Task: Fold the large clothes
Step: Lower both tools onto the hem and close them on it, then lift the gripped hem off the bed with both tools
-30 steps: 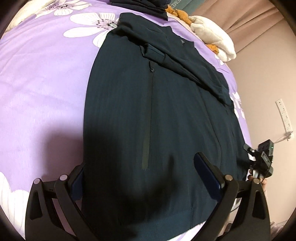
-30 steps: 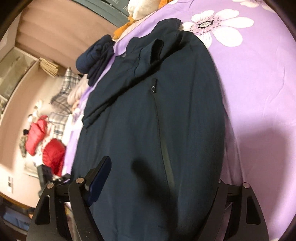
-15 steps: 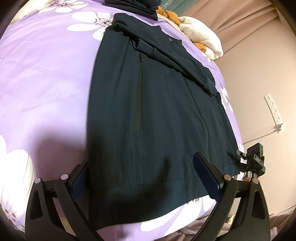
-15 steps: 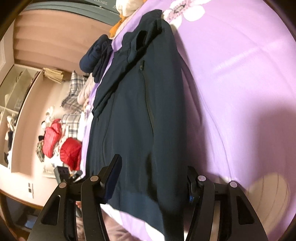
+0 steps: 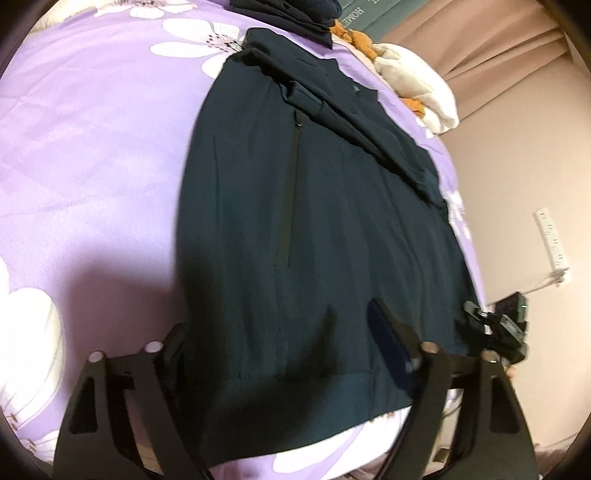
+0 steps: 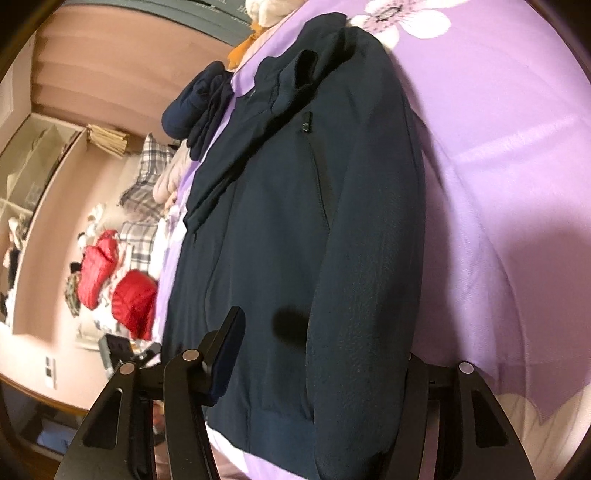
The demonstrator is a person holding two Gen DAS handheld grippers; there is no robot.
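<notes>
A large dark navy jacket (image 5: 314, 203) lies flat on a purple flowered bedspread (image 5: 92, 147), with one sleeve folded across its chest and a zip pocket showing. My left gripper (image 5: 280, 343) straddles one end of the hem. Its jaws are closing with the cloth between them, and the pads do not pinch it. One finger (image 5: 388, 343) lies over the fabric, while the other sits at the jacket's side edge. In the right wrist view the jacket (image 6: 295, 203) fills the gap of my right gripper (image 6: 317, 354). Its jaws have closed in on the hem's thick edge, and the far finger is hidden behind the cloth.
A pile of dark clothes (image 5: 295, 14) and white and orange cushions (image 5: 413, 85) lie past the collar. A black device with a green light (image 5: 506, 328) sits by the hem's other end. Beyond the bed's edge are red bags (image 6: 133, 299), checked cloth and a wall with a power strip (image 5: 554, 236).
Both grippers' jaws have narrowed around the jacket's hem. The left one's inner finger has come in over the cloth. The right one's far finger is now covered by the jacket's edge.
</notes>
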